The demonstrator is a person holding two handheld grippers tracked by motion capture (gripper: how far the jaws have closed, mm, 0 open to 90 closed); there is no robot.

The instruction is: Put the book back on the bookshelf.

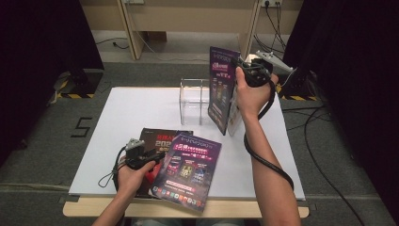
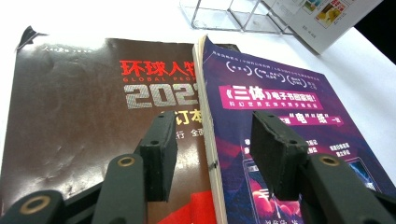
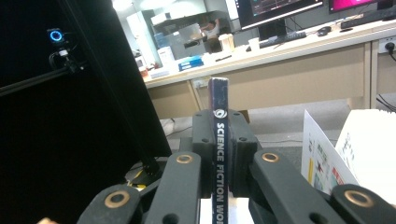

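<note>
Pinching thin glossy magazine (image 3: 219, 140) spine, right gripper (image 3: 219, 135).

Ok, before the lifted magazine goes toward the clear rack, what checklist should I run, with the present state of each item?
1. Right hand-held gripper shut on the lifted magazine by its spine: ok.
2. Magazine upright and off the table: ok.
3. Clear rack standing, slots free: ok.
4. Magazine lined up over a slot: not ok, it hangs to the rack's right.
5. Left hand-held gripper open, straddling the edge of the purple magazine: ok.
6. Purple magazine resting partly on the brown magazine: ok.
</note>
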